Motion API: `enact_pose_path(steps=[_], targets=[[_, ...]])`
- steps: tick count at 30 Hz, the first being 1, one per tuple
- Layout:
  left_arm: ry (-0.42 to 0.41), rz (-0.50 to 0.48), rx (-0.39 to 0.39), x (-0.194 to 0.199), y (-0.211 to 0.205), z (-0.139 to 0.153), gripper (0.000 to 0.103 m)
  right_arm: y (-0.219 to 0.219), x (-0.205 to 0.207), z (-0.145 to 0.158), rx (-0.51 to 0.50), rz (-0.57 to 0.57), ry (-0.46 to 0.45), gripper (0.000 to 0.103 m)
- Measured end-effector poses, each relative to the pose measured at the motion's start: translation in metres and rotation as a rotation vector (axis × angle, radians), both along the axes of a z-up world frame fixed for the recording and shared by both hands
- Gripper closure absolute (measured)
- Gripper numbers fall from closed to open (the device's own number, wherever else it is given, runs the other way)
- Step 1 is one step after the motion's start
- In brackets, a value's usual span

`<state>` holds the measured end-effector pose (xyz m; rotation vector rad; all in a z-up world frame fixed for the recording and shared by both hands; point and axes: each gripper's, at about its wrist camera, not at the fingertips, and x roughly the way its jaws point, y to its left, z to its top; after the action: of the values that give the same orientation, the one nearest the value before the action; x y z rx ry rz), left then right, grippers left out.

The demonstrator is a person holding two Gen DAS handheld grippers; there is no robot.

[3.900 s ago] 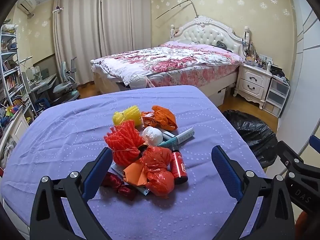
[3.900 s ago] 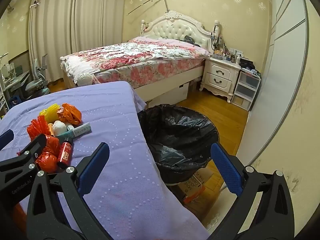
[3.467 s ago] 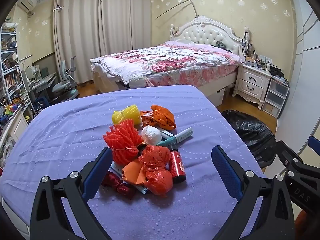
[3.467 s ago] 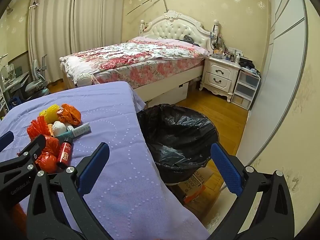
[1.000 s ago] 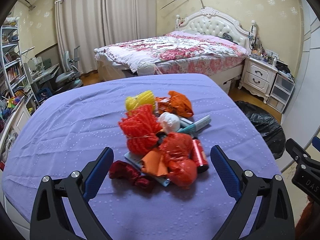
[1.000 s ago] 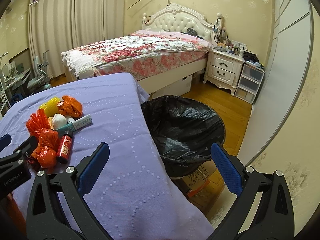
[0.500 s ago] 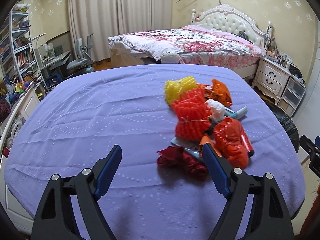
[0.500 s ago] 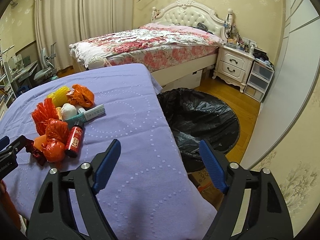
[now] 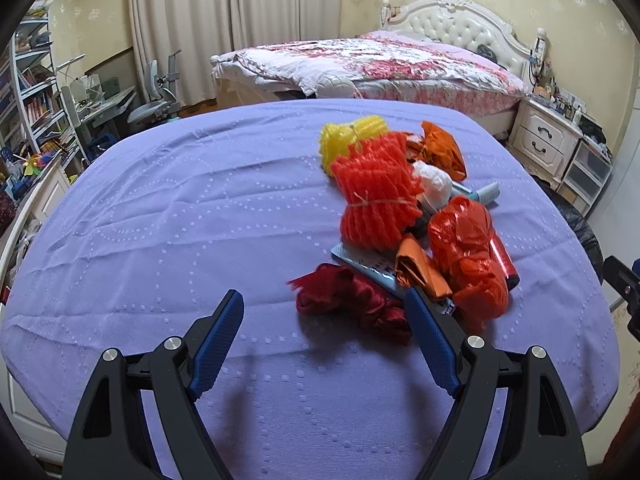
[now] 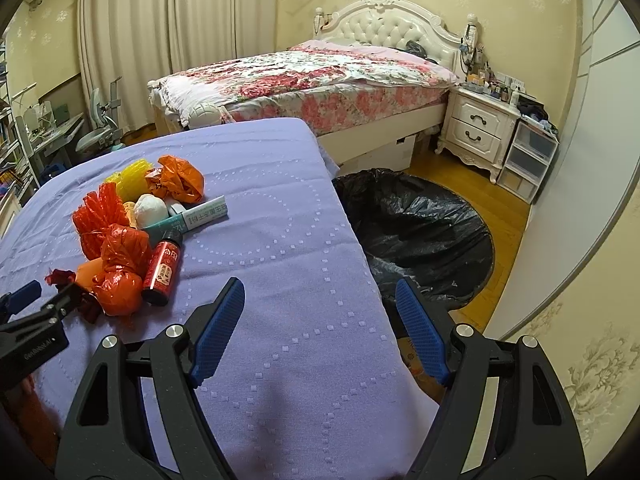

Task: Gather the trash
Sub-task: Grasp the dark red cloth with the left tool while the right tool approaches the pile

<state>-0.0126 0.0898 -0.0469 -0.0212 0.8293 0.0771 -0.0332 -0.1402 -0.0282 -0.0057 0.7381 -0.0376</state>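
Left hand-held gripper [image 9: 324, 322] hovers released over the near part of the purple-clothed counter [image 9: 180, 216], its right finger just at the dark red crumpled wrapper [image 9: 352, 300], nothing grasped. Right hand-held gripper [image 10: 318, 312] is likewise released and empty, straddling the counter's right edge.

Writing: the red bottle [image 10: 163, 268] bears a white label whose characters are too small to read; the teal-and-white box [image 10: 200, 214] carries print, also unreadable.

Only the right wrist view shows the black-lined trash bin [image 10: 420, 232] in full, on the wood floor just beside the counter's right edge. The left wrist view alone shows the flat printed packet [image 9: 368, 268] under the heap, with the red net bundle [image 9: 376, 200], yellow net [image 9: 348, 140] and orange-red plastic bag [image 9: 468, 256] piled right of centre.

Bare cloth lies left of and before the heap.
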Motion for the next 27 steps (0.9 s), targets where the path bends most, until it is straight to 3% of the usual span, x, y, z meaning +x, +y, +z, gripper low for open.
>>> enact_pose_path(steps=[13, 23, 27], targets=[[0.042, 0.047, -0.028, -0.004, 0.026, 0.0, 0.023, 0.008, 0.0, -0.004, 0.005, 0.032, 0.013, 0.027], [0.063, 0.025, -0.047, 0.008, 0.011, -0.009, 0.02, 0.014, -0.001, -0.004, 0.005, 0.044, 0.02, 0.027], [0.081, 0.032, -0.103, 0.008, 0.02, -0.013, 0.024, 0.015, -0.001, -0.004, 0.008, 0.045, 0.02, 0.027]])
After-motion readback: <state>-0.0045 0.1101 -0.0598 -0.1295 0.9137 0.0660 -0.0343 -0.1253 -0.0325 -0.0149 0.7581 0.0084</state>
